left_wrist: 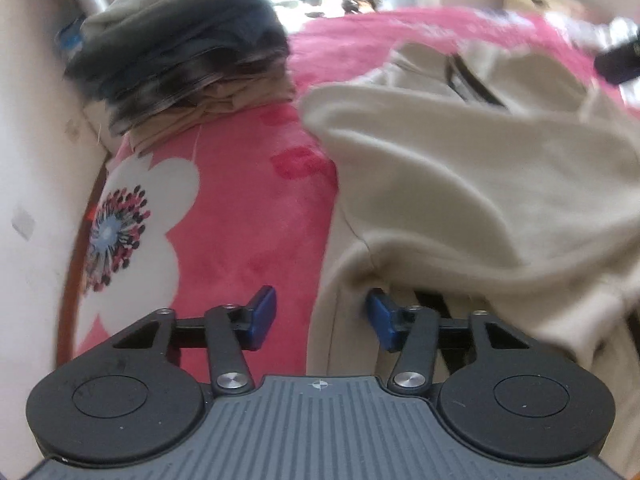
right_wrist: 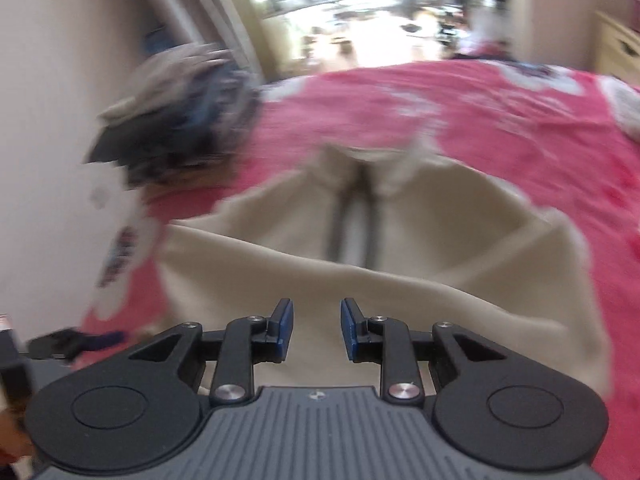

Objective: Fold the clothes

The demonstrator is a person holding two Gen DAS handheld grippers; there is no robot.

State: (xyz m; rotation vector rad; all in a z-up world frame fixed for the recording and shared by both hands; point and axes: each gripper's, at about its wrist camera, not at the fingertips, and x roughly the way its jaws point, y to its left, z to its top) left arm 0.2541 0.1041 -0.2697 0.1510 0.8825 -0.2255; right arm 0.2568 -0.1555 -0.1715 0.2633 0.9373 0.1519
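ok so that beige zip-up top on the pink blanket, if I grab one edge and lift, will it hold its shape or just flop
Probably flop: the beige top already lies in soft folds and humps on the pink blanket. It looks thick, so likely somewhat heavy and draggy on the fleecy surface. The dark zipper may hold that strip slightly stiffer. Both the left gripper and right gripper are open, holding nothing.

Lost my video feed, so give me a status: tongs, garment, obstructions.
Left tongs open, at beige garment edge. Right tongs open above garment, holding nothing. Garment partly folded on pink blanket. Stack of folded clothes far left, clear of it.
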